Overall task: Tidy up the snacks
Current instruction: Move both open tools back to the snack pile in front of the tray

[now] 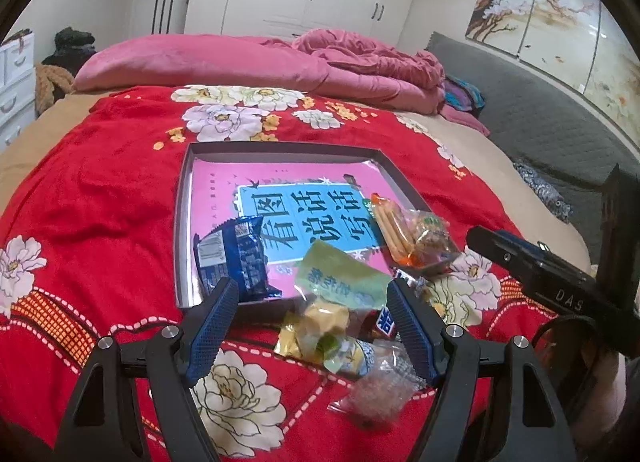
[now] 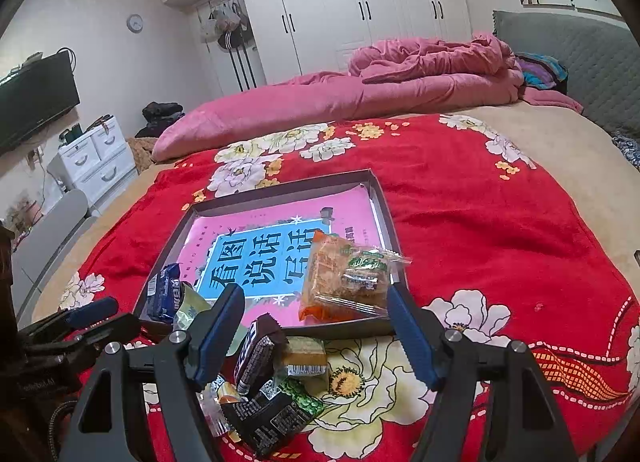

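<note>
Tilting downward, both tongs (image 1: 312, 298) (image 2: 316, 308) apart (nothing clamped) above snacks (image 1: 332, 326), tray (image 1: 182, 221).

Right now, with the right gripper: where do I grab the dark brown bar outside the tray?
Take the dark brown bar across its narrow width at mid-body, coming from above. It leans up on the snack pile with both long sides exposed, and the right gripper already stands open over it.

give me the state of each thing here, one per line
left gripper: open, empty
right gripper: open, empty
box: open, lying on the blanket, book inside
blue packet: in the box
orange packet: in the box, on its near edge
loose snacks: heaped on the blanket outside the box
wardrobe: doors shut
</note>
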Motion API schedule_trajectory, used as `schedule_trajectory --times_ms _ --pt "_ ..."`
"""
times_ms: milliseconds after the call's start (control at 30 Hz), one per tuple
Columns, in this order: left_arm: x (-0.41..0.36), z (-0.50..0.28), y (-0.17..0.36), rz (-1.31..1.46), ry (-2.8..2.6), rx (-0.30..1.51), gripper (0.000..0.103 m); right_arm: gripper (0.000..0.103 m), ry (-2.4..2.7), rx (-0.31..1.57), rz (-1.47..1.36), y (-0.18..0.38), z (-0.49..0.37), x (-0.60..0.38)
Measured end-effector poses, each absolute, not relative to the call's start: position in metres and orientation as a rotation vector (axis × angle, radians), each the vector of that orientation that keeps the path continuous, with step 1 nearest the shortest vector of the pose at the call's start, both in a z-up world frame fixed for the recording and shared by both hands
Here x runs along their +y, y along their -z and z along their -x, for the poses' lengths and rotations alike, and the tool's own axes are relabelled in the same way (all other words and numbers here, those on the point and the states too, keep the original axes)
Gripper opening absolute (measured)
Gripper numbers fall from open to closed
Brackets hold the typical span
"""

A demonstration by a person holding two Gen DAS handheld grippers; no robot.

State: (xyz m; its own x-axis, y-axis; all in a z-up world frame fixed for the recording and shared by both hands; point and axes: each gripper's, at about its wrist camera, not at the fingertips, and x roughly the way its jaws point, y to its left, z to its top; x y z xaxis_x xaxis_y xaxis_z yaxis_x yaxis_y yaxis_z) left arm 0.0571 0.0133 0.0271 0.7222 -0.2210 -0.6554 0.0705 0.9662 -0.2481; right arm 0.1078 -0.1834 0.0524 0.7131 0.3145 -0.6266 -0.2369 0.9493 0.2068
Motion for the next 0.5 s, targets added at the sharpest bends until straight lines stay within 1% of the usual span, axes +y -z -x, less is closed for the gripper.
schedule_trajectory --times_ms 500 --pt "0.0 -0.044 -0.022 0.171 0.164 0.779 0.078 0.073 -0.304 0.714 -0.121 -0.055 -0.1 -0.191"
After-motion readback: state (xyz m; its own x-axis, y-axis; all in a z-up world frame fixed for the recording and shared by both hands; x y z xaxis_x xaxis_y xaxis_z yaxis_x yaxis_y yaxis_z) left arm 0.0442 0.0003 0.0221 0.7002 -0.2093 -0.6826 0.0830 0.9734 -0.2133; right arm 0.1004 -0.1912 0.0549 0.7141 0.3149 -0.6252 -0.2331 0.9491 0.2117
